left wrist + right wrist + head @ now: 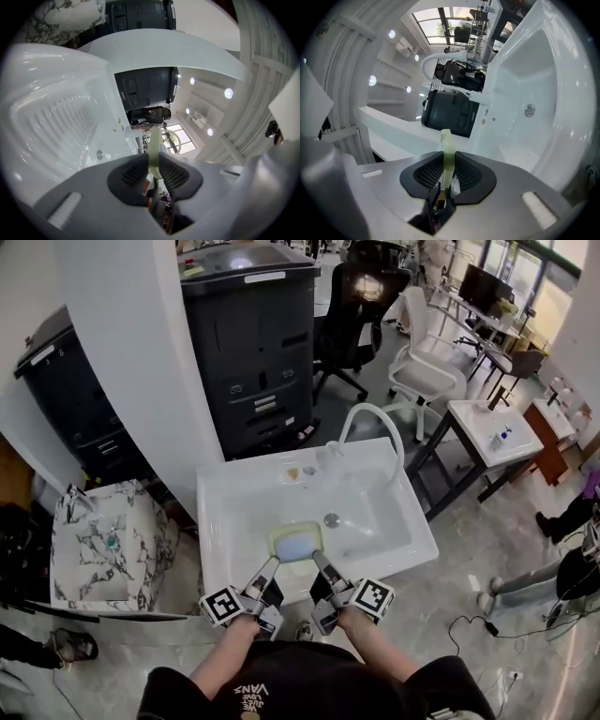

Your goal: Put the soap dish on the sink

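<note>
Left gripper (153,169) and right gripper (448,169) each pinch the thin near rim of the pale green soap dish (295,542), which hangs just ahead of the jaws over the white sink (234,498) basin. Uneven hand motion could twist that slim edge loose and drop the dish.

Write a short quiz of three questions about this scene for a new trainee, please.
1. True or false: the left gripper is empty.
2. In the head view, the soap dish appears over: A) the white sink, B) the black cabinet, C) the office chair.
3. What colour is the rim pinched by the right gripper?

Key: 1 false, its jaws pinch the dish's rim; 2 A; 3 pale green.
</note>
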`<state>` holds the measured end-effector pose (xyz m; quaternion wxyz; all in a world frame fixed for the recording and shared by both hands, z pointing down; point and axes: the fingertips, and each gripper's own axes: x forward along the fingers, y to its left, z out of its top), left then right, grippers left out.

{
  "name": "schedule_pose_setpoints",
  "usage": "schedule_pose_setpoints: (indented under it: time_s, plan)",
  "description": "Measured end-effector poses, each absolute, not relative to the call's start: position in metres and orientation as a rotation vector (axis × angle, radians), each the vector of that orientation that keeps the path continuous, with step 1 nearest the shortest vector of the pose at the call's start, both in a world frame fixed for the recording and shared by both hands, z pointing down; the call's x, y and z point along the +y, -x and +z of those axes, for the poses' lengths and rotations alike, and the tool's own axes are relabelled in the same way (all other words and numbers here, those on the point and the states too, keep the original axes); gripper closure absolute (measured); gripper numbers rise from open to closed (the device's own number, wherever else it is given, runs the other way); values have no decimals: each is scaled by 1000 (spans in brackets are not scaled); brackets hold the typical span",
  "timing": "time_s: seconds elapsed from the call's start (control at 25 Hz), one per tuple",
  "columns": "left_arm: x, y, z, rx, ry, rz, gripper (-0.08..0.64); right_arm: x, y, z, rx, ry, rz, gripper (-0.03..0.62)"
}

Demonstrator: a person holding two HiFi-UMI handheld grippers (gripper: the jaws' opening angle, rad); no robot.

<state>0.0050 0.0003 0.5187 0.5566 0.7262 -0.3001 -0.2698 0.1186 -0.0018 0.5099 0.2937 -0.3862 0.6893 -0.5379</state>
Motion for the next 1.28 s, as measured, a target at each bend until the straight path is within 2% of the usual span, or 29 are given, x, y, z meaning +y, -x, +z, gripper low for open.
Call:
schedule_pose_setpoints:
  time_s: [1.28]
  plan:
    - [-162, 5, 577, -773, -1593, -610, 442, -170, -105, 559, 1833, 1090, -1542, 520]
